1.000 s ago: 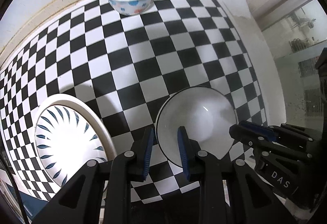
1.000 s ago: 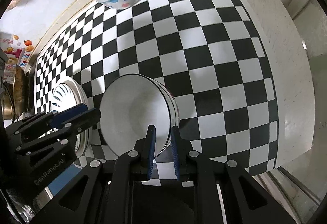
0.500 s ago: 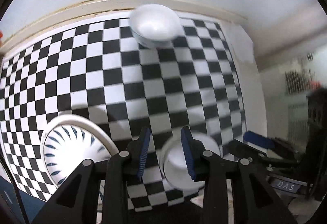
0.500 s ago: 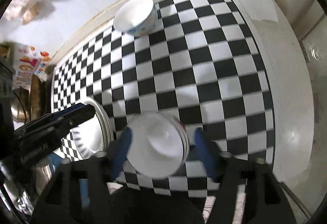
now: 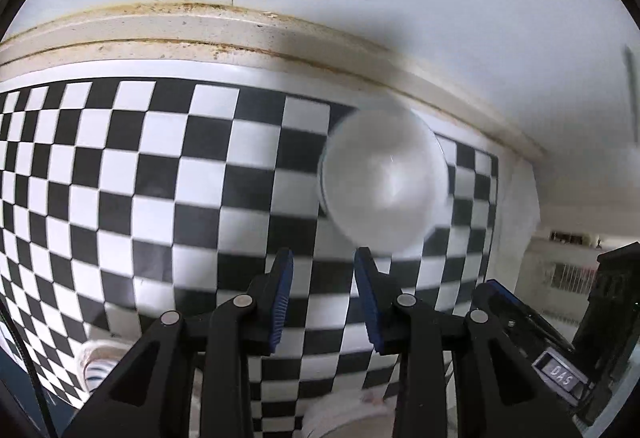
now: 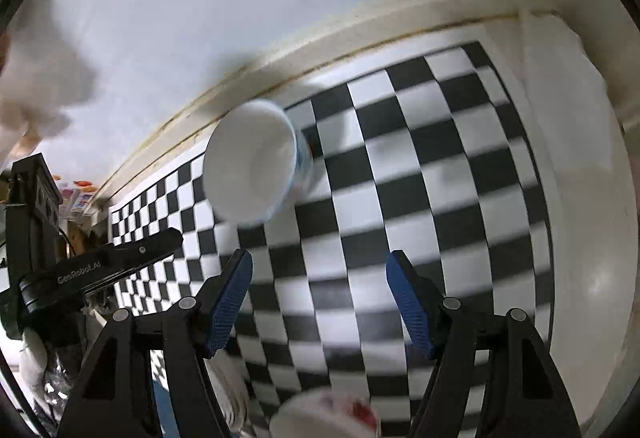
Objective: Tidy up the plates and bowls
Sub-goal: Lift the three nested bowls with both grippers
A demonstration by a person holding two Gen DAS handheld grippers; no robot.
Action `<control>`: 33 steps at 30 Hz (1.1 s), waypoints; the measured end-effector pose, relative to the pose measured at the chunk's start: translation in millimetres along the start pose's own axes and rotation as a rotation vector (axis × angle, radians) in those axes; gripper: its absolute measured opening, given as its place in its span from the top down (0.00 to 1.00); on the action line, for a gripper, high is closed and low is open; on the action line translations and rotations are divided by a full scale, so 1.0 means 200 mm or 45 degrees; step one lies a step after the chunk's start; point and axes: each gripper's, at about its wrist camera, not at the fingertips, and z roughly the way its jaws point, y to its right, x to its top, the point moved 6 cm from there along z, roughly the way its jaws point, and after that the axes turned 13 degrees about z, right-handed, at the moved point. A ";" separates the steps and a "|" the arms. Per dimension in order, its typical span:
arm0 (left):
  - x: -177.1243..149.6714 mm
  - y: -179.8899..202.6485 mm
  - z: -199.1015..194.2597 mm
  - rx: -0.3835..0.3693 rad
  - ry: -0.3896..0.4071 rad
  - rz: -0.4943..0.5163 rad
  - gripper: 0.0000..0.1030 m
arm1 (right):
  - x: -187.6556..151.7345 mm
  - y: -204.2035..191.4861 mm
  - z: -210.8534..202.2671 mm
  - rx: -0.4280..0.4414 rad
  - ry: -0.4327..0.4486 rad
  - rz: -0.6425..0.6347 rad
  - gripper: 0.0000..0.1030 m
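A white bowl with blue and red dots (image 5: 382, 184) sits near the back wall on the checkered cloth (image 5: 160, 174); it also shows in the right wrist view (image 6: 256, 164). My left gripper (image 5: 323, 302) is open and empty, just short of it. My right gripper (image 6: 318, 302) is wide open and empty, further back. The white bowl I set down (image 6: 326, 416) lies below the right gripper; its edge shows in the left wrist view (image 5: 344, 412). The blue-patterned plate (image 5: 96, 364) peeks in at lower left.
A white wall with a stained ledge (image 5: 240, 26) runs along the back. A bare white counter strip (image 6: 580, 238) lies to the right of the cloth. Clutter (image 6: 76, 194) stands at the far left.
My right gripper opened and let go of the white bowl, leaving it on the cloth. Both grippers moved forward towards the dotted bowl at the back wall.
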 end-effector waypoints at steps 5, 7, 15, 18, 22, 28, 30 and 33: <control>0.14 -0.03 0.15 0.005 -0.059 -0.026 0.71 | 0.20 -0.07 0.19 -0.056 -0.038 -0.018 0.30; 0.16 -0.04 0.20 0.005 -0.081 -0.026 0.71 | 0.26 -0.09 0.25 -0.077 -0.051 -0.017 0.31; 0.23 -0.02 0.30 0.003 -0.097 0.008 0.76 | 0.38 -0.12 0.43 -0.078 -0.106 0.001 0.70; 0.24 0.00 0.31 0.021 -0.084 0.033 0.81 | 0.37 -0.14 0.48 -0.063 -0.138 -0.001 0.87; 0.24 0.02 0.31 0.067 -0.070 0.071 0.81 | 0.36 -0.18 0.50 -0.101 -0.112 -0.053 0.90; 0.22 0.05 0.26 0.111 -0.039 0.117 0.81 | 0.32 -0.20 0.46 -0.112 -0.097 -0.097 0.91; 0.21 0.07 0.23 0.115 -0.025 0.131 0.81 | 0.31 -0.20 0.43 -0.109 -0.083 -0.109 0.91; 0.19 0.08 0.17 0.118 0.001 0.159 0.81 | 0.28 -0.23 0.40 -0.103 -0.064 -0.120 0.91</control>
